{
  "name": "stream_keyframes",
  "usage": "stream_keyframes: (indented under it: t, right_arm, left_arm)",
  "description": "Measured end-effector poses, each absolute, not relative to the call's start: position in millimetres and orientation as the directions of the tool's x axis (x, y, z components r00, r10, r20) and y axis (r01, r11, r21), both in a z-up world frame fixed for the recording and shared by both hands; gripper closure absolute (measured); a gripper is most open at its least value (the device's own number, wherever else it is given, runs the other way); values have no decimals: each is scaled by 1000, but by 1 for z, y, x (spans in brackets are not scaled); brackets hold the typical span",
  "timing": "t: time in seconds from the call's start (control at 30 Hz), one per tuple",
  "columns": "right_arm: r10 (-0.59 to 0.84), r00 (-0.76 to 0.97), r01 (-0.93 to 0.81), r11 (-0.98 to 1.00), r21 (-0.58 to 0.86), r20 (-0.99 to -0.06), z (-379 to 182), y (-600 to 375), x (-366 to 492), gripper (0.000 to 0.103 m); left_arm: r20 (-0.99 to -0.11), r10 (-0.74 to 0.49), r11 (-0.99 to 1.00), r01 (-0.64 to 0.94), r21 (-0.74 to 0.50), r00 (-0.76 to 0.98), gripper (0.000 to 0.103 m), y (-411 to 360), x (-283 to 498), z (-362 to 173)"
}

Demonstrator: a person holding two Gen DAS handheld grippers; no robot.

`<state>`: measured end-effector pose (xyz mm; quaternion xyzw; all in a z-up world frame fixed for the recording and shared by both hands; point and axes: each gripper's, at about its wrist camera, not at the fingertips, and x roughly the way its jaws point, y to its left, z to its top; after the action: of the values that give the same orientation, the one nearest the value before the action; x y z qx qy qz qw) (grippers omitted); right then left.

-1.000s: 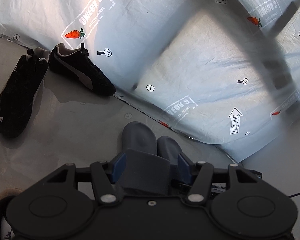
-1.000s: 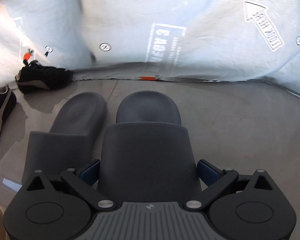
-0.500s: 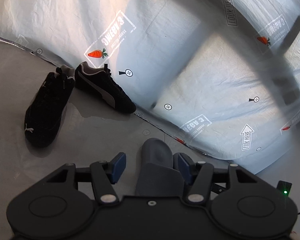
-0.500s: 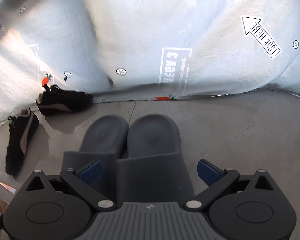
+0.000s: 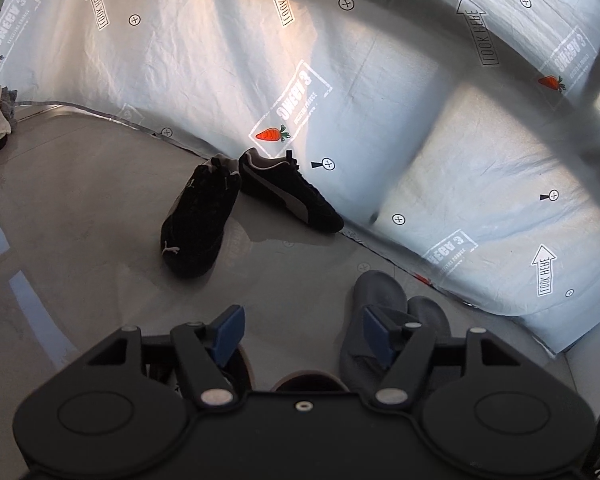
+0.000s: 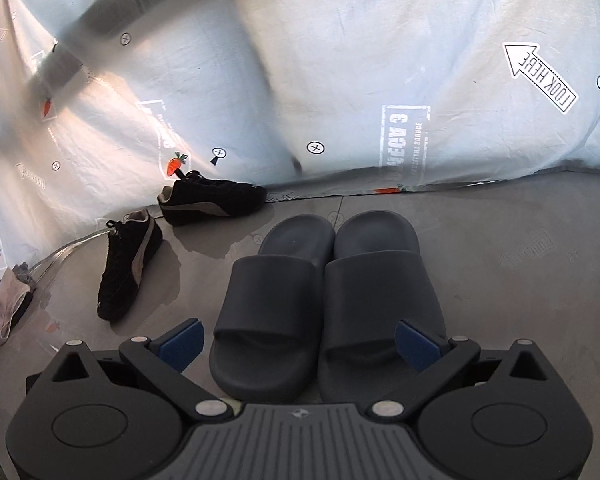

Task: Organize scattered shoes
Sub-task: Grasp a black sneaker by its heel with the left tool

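Grey floor (image 6: 500, 280) against a printed sheet (image 6: 340, 80); dark slides (image 6: 324, 280) side by side, touching; black sneakers (image 5: 240, 204) apart; left gripper (image 5: 304, 332) and right gripper (image 6: 296, 340) both spread, empty.

Both cams sit low over the floor (image 5: 80, 240), looking forward along their fingers toward the printed sheet (image 5: 380, 80) at the back. Left wrist view faces the black sneakers (image 5: 252, 204) from mid range, slides (image 5: 384, 320) tucked at its lower right. Right wrist view is right behind those slides (image 6: 324, 296), sneakers (image 6: 168, 240) off to its left, so both views share both pairs
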<state>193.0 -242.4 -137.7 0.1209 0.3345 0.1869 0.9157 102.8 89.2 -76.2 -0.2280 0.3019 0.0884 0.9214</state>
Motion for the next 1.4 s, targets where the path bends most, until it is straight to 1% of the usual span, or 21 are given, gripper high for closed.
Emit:
stream_keyframes:
  t: [0.07, 0.23, 0.4, 0.53, 0.6, 0.7, 0.77, 0.83, 0.93, 1.0, 1.03, 1.07, 1.13, 1.17, 1.2, 1.23, 1.27, 1.33, 1.4]
  right_arm:
    - [428, 702, -262, 899, 352, -569, -136, -240, 187, 1]
    - [391, 711, -229, 915, 333, -584, -125, -230, 181, 1]
    - [296, 751, -111, 938, 329, -591, -111, -208, 180, 1]
    - [215, 768, -8, 945, 327, -603, -107, -180, 184, 1]
    - [175, 763, 41, 948, 316, -623, -106, -158, 189, 1]
    - [174, 737, 36, 955, 296, -653, -104, -136, 197, 1]
    - [175, 719, 6, 966, 258, -673, -104, -119, 203, 1]
    - [174, 707, -30, 976, 216, -685, -104, -105, 207, 1]
    - [188, 697, -74, 979, 192, -692, -106, -90, 214, 1]
    - [204, 687, -90, 976, 197, -697, -108, -83, 218, 1]
    - [212, 682, -98, 975, 200, -700, -110, -80, 221, 1]
    - [216, 675, -107, 975, 197, -706, -112, -77, 224, 1]
    - [220, 661, -121, 975, 187, -718, -115, -72, 230, 1]
    - [222, 653, -125, 974, 186, -724, -116, -70, 234, 1]
    - [230, 650, -132, 973, 191, -724, -116, -69, 237, 1]
    - [240, 650, -139, 970, 198, -721, -115, -68, 239, 1]
    - [245, 651, -143, 969, 201, -718, -114, -67, 240, 1]
    - [246, 656, -145, 969, 201, -714, -113, -66, 242, 1]
    - [250, 654, -144, 968, 206, -714, -114, -67, 241, 1]
  left_arm:
    - [-591, 39, 893, -294, -341, 806, 33, 99, 112, -79]
    - [-569, 55, 916, -269, -299, 821, 33, 147, 156, -90]
    - [-596, 48, 921, -267, -284, 802, 33, 201, 230, -125]
    - [-569, 102, 942, -263, -208, 816, 33, 227, 298, -154]
    - [-598, 114, 947, -269, -176, 793, 33, 238, 327, -168]
    - [-640, 92, 949, -262, -176, 763, 32, 249, 354, -186]
    - [-631, 64, 949, -243, -201, 773, 19, 251, 357, -192]
    - [-621, 53, 950, -231, -210, 782, 16, 249, 357, -194]
    - [-605, 42, 953, -214, -214, 795, 14, 247, 357, -197]
    - [-597, 40, 959, -198, -201, 801, 4, 244, 357, -200]
    - [-603, 48, 972, -176, -156, 796, 1, 238, 362, -204]
    - [-613, 61, 981, -162, -111, 788, 1, 233, 367, -207]
    - [-664, 133, 979, -202, -28, 735, 1, 229, 382, -214]
    - [-686, 161, 976, -220, 3, 709, 5, 229, 389, -218]
    - [-710, 145, 971, -237, -31, 689, 8, 236, 395, -221]
    - [-737, 91, 959, -260, -117, 670, 9, 249, 401, -225]
    - [-733, 67, 946, -277, -169, 677, 12, 257, 398, -226]
    - [-720, 50, 943, -271, -194, 692, 18, 262, 390, -224]
    - [-721, 12, 951, -231, -206, 693, 20, 263, 379, -224]
